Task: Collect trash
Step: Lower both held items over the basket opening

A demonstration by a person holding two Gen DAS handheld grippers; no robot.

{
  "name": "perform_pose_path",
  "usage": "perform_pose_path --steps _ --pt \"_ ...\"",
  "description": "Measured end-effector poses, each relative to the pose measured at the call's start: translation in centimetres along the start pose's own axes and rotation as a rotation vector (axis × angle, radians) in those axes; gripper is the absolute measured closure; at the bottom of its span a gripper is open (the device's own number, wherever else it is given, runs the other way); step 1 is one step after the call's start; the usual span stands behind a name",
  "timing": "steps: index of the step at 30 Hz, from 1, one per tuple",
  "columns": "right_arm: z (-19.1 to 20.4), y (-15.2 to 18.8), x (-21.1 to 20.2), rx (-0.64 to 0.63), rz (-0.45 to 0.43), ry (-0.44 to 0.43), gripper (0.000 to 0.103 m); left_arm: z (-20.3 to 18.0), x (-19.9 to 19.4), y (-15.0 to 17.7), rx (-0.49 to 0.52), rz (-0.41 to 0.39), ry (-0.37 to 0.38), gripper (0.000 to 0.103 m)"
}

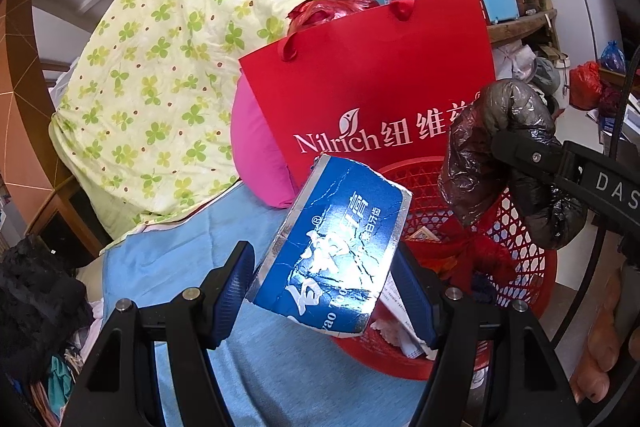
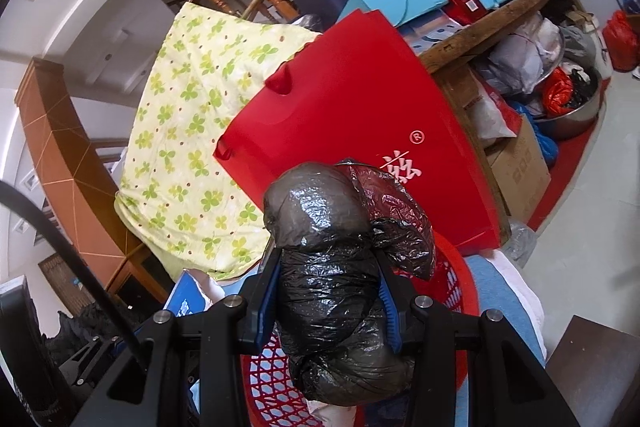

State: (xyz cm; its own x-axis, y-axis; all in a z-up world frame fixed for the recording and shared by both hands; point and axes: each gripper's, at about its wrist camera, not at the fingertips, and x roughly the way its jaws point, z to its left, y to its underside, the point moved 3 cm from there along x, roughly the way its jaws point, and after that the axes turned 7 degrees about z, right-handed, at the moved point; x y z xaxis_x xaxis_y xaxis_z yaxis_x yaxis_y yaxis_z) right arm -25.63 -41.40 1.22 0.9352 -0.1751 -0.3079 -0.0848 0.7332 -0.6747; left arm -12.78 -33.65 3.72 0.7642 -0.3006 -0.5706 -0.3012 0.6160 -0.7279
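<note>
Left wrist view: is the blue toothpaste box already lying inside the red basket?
No, the blue toothpaste box is held between the left gripper fingers, above the red basket.

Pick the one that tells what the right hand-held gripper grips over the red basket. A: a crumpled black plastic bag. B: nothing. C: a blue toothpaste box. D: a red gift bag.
A: the right hand-held gripper is closed on the crumpled black plastic bag, above the red basket.

A blue-and-silver box [image 1: 332, 259] is showing white lettering; the basket [image 1: 516, 259] is glowing red; the bag [image 2: 340, 287] is looking glossy black.
</note>
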Motion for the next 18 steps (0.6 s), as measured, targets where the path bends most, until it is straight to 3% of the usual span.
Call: perform_pose_path --steps 18 --pt "-1.6 -0.5 -0.4 0.042 -0.024 0.048 0.057 -1.7 1.6 -0.9 0.022 0.012 0.041 0.032"
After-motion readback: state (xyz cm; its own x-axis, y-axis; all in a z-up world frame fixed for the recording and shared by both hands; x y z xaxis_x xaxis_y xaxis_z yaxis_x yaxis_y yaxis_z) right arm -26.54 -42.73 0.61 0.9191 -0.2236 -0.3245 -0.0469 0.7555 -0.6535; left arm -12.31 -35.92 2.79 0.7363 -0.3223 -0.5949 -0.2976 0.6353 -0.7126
